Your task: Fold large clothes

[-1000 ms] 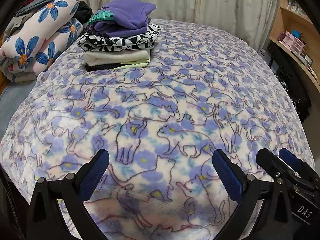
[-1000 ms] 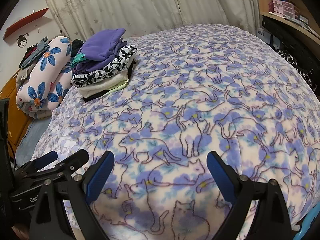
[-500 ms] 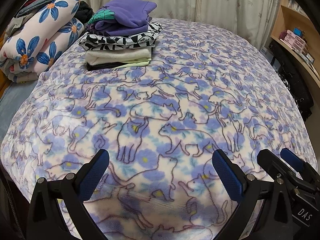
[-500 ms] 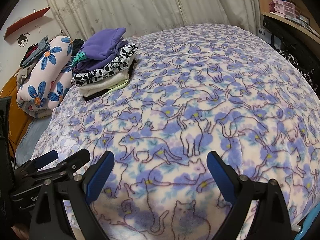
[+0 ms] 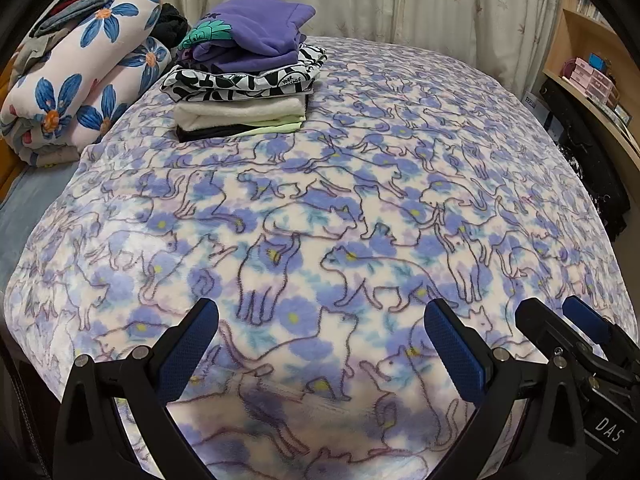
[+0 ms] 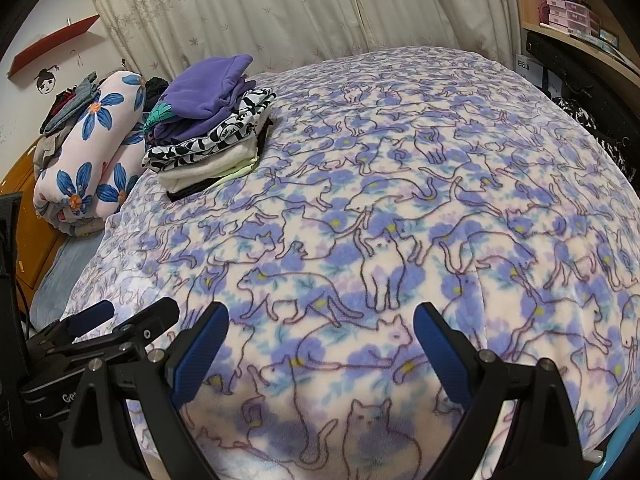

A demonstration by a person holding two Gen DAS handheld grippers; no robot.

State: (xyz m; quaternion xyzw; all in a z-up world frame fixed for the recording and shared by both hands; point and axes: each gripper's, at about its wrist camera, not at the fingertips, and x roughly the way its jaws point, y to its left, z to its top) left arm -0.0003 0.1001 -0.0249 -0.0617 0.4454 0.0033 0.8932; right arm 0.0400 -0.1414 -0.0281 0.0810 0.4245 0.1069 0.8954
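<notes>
both jaws stand wide open and empty, the left gripper (image 5: pixel 320 344) and right gripper (image 6: pixel 320 340) side by side over the cat-print blanket (image 5: pixel 360 200), the folded stack (image 5: pixel 244 80) far behind, so i think another garment must be fetched next.

Empty splayed tongs (image 6: pixel 320 344) above blanket (image 6: pixel 400 184)

"DAS" on right tool (image 5: pixel 576 332)

We see a soft, fuzzy cloth blanket (image 5: pixel 360 200) with cats on it. The folded clothes (image 5: pixel 244 80) look like soft cloth too. Each tool (image 5: pixel 320 344) (image 6: pixel 320 340) is matt black plastic with bumpy blue pads (image 5: pixel 188 348) and shiny metal screws.
</notes>
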